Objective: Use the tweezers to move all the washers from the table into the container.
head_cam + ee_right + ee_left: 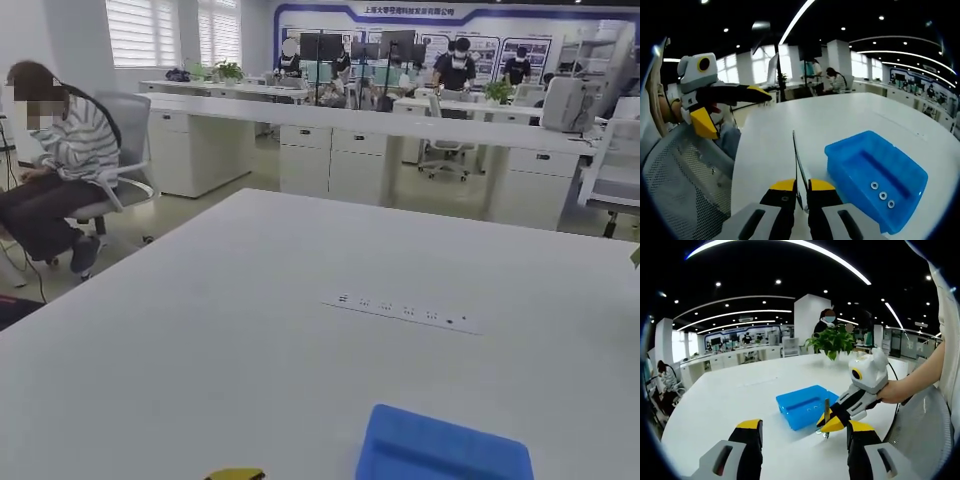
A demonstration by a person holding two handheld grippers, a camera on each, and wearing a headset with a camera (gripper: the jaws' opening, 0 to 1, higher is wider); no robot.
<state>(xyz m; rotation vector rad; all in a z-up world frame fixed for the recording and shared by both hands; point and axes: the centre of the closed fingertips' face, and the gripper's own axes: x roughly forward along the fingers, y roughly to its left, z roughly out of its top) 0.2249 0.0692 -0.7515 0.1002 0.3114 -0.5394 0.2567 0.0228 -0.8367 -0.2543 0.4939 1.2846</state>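
The blue container (875,172) lies on the white table (790,120) and holds three washers (882,195). My right gripper (801,187) is shut on the thin metal tweezers (796,155), which point forward just left of the container. In the left gripper view the right gripper (832,422) holds the tweezers (826,410) upright at the near right corner of the container (802,407). My left gripper (804,432) is open with nothing between its jaws, and hangs above the table's edge (740,112). A gripper's yellow tip (235,474) peeks in left of the container (445,450).
A white power strip (400,311) lies flat in the middle of the table. A potted plant (832,342) stands at the far edge. A mesh chair (685,180) sits by the near edge. People sit and stand at desks beyond.
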